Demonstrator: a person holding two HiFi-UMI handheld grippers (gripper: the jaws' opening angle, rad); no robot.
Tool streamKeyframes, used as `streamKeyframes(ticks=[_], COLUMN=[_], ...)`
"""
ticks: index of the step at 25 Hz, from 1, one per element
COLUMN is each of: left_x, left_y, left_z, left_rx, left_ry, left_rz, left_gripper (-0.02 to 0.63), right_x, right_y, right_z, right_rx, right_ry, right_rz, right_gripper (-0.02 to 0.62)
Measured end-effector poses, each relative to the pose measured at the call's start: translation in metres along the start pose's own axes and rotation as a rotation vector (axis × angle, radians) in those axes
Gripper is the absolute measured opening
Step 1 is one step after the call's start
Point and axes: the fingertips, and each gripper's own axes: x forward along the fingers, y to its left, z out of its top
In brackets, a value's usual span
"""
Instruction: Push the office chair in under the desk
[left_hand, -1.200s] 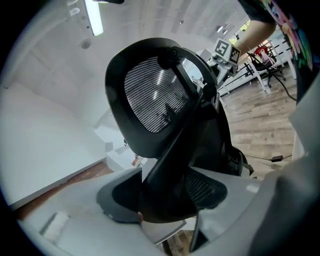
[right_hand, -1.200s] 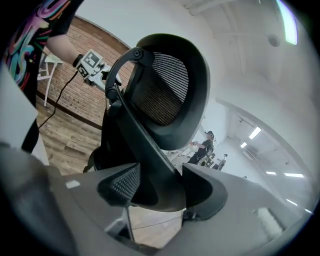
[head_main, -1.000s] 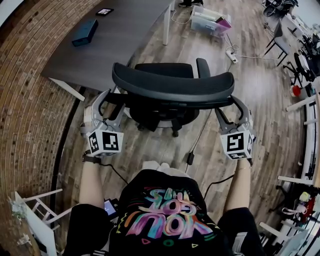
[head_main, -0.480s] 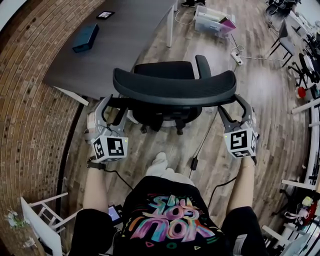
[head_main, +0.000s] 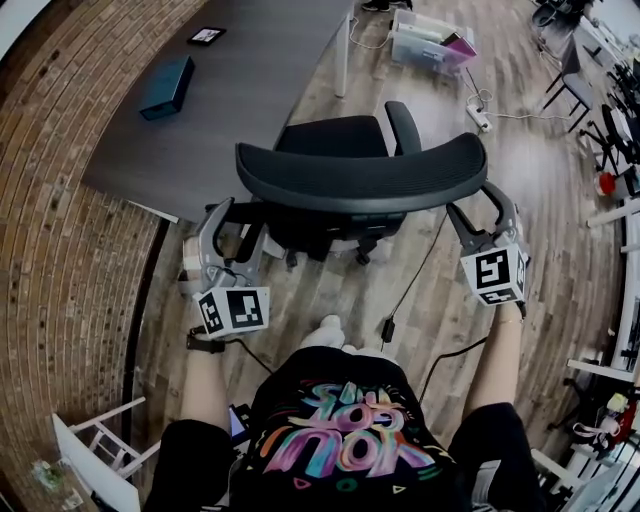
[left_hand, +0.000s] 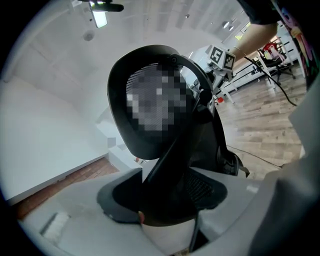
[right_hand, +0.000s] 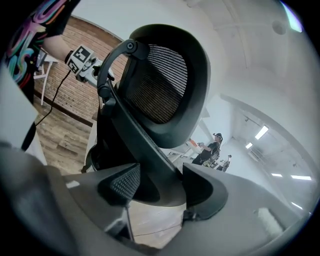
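While standing behind the chair (head_main: 360, 175), holding it by its back frame on both sides. With left tool (head_main: 240, 212), pinching the black strut under the backrest's left end, jaws pressed onto it, clear in the left gripper view. With right tool (head_main: 472, 205), pinching the matching strut at the right end, pads closed against it, clear in the right gripper view. Seen from the head view: chair on wood floor (head_main: 450, 300), backrest nearest, seat pointing toward bench (head_main: 250, 80). Seat's left side just beside bench's near edge; cannot tell of any overlap under it. Most of chair out on open floor, near white bench leg (head_main: 343, 55). On bench, well apart from chair: blue box (head_main: 167, 87) and small dark tablet (head_main: 206, 36). Beyond chair, on floor: clear bin (head_main: 425, 45) and power strip (head_main: 477, 113). Below backrest, on floor: black cable (head_main: 384, 328). Along left side, brick wall (head_main: 70, 260).
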Motion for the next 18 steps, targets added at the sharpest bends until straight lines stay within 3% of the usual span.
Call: streamKeyframes(ticks=[9, 18], left_x=[0.023, 0.05], left_y=[0.009, -0.008], left_z=[0.0, 0.034], left_rx=[-0.003, -0.022], left_ry=[0.004, 0.075], left_rz=[0.025, 0.105], left_gripper=[0.265, 0.265], right_x=[0.032, 0.059], right_y=[-0.019, -0.067], right_z=[0.002, -0.026], right_rx=[-0.007, -0.023], right_ry=[-0.018, -0.084], right_rz=[0.009, 0.051], right_gripper=[0.262, 0.262])
